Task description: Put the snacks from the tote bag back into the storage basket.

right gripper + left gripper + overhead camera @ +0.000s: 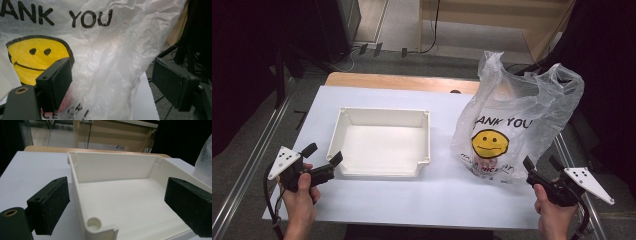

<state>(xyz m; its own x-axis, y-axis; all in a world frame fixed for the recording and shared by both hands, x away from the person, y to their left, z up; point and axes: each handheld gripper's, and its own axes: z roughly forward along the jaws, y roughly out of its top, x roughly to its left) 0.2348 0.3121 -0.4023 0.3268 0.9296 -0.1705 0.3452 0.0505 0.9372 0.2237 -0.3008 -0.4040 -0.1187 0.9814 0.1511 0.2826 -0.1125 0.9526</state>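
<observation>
Nothing looks moved yet: both grippers gape empty, left gripper (pixel 323 154) facing the bare tray (pixel 343 131), right gripper (pixel 542 163) before the bag (pixel 512 125).

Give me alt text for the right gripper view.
A crinkled translucent plastic bag printed with a yellow smiley face and black "THANK YOU" lettering stands close ahead. The right gripper has its black jaws open on either side of it, not pressing.
</observation>
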